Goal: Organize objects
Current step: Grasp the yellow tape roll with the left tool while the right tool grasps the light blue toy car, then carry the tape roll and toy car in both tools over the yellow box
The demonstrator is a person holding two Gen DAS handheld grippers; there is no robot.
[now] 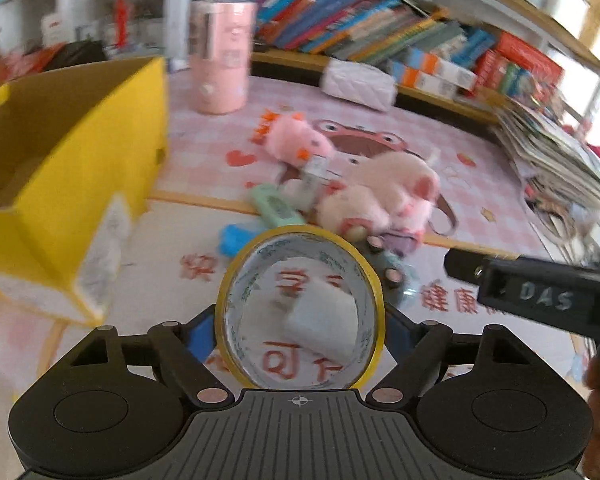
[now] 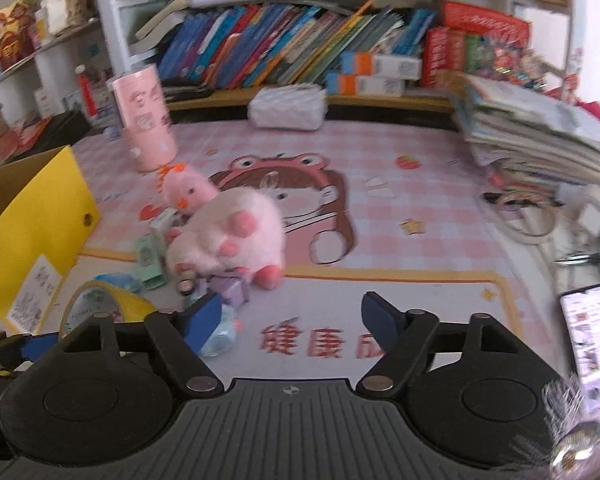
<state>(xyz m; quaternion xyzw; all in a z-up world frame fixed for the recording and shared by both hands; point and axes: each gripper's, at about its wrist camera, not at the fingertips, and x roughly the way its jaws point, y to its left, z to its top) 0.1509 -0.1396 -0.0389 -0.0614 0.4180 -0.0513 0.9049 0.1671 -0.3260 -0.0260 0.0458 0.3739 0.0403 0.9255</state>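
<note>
The likeliest slip is at the left tongs: the yellow-edged roll of clear packing tape stands on edge between their blue pads, which sit at its rim, gripped by the look of it, and a smooth round hoop could roll or pivot free on its way to the open yellow cardboard box at the left. The right tongs hang half-open and empty just short of the heap, where the fluffy pale-pink plush toy rests on smaller bits; a careless grab there might scatter them. All this lies on a counter under a pink checked cartoon mat, backed by crowded bookshelves, with a paper stack at the right
</note>
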